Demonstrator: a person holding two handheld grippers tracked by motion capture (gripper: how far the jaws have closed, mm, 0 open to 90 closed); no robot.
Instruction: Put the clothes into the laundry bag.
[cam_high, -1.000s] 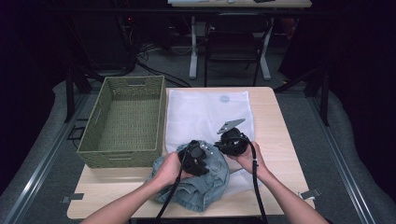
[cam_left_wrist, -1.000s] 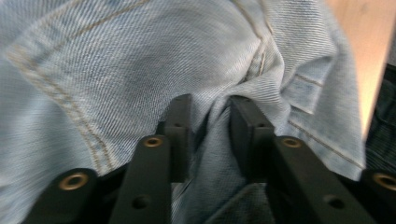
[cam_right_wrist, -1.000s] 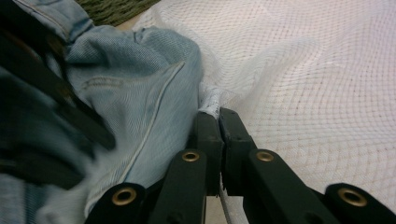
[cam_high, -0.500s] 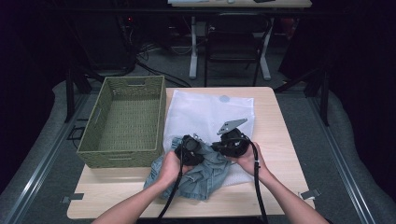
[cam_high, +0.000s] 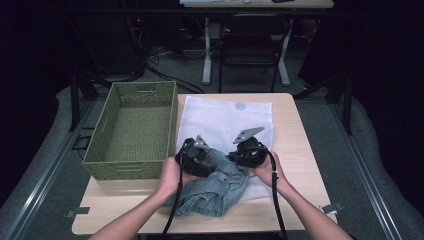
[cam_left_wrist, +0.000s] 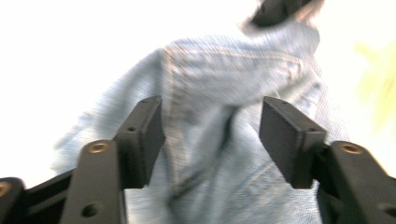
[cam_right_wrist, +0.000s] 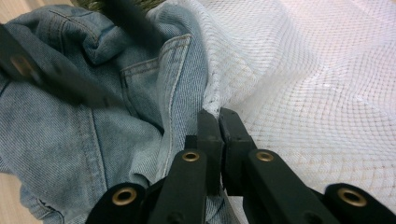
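Note:
A crumpled light-blue denim garment (cam_high: 220, 187) lies at the table's front centre, partly on a white mesh bag (cam_high: 225, 117) spread flat behind it. My left gripper (cam_high: 195, 155) hovers over the garment's left part; in the left gripper view it (cam_left_wrist: 212, 116) stands open with denim (cam_left_wrist: 219, 84) under and beyond the jaws. My right gripper (cam_high: 247, 150) sits at the garment's right edge. The right gripper view has it (cam_right_wrist: 217, 114) shut on the hem of the mesh bag (cam_right_wrist: 303, 84), right where it meets the denim (cam_right_wrist: 70, 116).
A green woven basket (cam_high: 132, 167) with nothing in it stands at the table's left, close to my left hand. Bare wooden table (cam_high: 125, 210) shows along the front and right edges. Beyond the table are a chair and a desk's legs on a dark floor.
My left gripper has moved forward and a little left over the denim, and the garment has shifted with it towards the mesh bag. The right gripper has hardly moved.

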